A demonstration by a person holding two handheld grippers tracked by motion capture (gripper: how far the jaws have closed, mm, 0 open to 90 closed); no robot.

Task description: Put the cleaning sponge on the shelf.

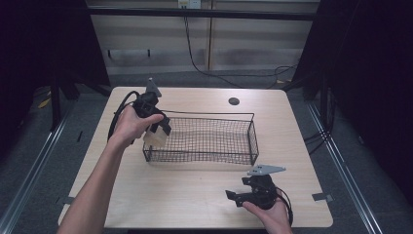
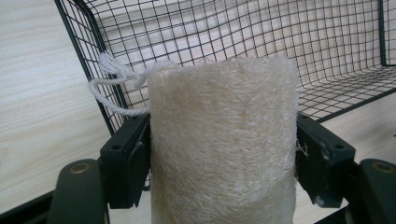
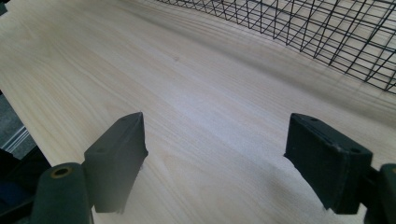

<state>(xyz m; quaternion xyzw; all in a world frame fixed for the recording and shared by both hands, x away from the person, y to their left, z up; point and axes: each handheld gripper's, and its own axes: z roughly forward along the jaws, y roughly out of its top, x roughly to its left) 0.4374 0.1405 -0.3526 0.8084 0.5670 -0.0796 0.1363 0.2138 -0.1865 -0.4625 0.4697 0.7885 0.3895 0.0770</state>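
Over the table (image 1: pixel 195 190), left tongs (image 2: pixel 223 154) clamp a cropped loofah (image 2: pixel 223 140); right tongs (image 3: pixel 215 158) wide.

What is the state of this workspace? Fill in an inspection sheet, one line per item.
Surface: light wooden table with a round dark grommet near its far edge.
Job's things: loofah sponge with a white string loop, held over the left end of the black wire basket; nothing seen lying in the basket.
Clutter: nothing seen.
Grippers: left gripper shut on the loofah sponge; right gripper open, low over bare table in front of the basket.
Cables: black cable trailing from the left gripper; another cable along the floor beyond the table.
Surroundings: dark room, pale panelled wall, grey floor.
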